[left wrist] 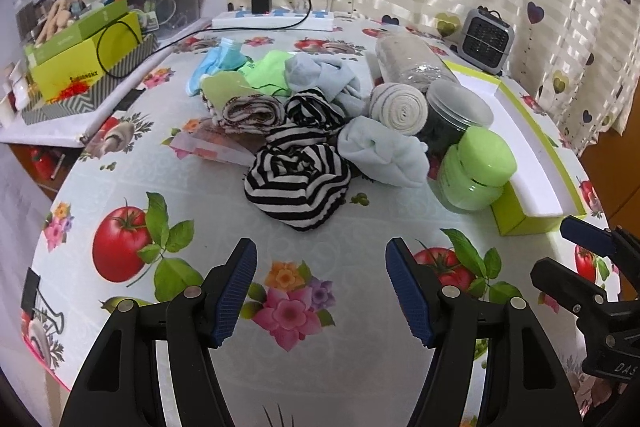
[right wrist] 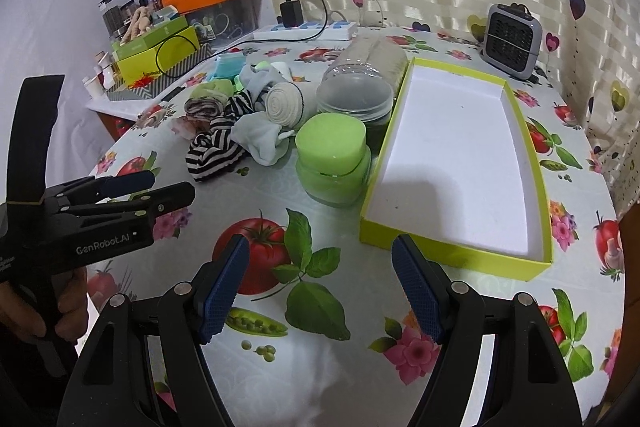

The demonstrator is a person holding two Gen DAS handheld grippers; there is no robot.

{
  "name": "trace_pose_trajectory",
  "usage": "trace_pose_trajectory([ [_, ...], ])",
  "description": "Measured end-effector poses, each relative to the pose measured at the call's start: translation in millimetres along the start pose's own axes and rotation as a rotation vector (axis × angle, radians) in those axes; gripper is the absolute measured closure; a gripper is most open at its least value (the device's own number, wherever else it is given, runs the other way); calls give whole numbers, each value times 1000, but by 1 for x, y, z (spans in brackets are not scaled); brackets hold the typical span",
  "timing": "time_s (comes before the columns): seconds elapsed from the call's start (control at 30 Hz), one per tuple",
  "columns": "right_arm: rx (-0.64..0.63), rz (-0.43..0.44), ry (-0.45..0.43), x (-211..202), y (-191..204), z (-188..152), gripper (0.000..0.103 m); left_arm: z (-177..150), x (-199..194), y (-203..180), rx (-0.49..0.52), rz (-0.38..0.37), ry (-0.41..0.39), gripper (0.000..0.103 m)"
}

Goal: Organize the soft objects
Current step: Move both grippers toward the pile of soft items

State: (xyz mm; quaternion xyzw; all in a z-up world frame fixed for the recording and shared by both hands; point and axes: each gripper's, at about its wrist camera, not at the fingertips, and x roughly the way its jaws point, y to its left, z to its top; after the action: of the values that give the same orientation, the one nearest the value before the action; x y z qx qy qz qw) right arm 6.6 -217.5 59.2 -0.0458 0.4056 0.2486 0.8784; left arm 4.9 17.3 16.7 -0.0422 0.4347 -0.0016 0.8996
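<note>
A heap of soft things lies mid-table: a black-and-white striped cloth (left wrist: 296, 183) nearest me, a pale blue sock (left wrist: 384, 151), a rolled cream sock (left wrist: 398, 109), a striped brown roll (left wrist: 252, 113), green cloth (left wrist: 266, 73) and a light blue cloth (left wrist: 324, 75). My left gripper (left wrist: 320, 287) is open and empty, above the tablecloth just short of the striped cloth. My right gripper (right wrist: 320, 287) is open and empty, before the empty yellow-green box (right wrist: 460, 155). The striped cloth also shows in the right wrist view (right wrist: 214, 151).
A green-lidded jar (right wrist: 334, 163), a clear jar (right wrist: 356, 99) and a lying plastic bottle (right wrist: 372, 57) stand between heap and box. A small grey heater (right wrist: 512, 39) is at the back right. A power strip (left wrist: 276, 19) and cluttered boxes (left wrist: 80, 63) are at back left.
</note>
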Motion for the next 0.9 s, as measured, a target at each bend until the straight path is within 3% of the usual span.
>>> trace_pose_trajectory([
  [0.9, -24, 13, -18, 0, 6, 12, 29, 12, -1, 10, -12, 47, -5, 36],
])
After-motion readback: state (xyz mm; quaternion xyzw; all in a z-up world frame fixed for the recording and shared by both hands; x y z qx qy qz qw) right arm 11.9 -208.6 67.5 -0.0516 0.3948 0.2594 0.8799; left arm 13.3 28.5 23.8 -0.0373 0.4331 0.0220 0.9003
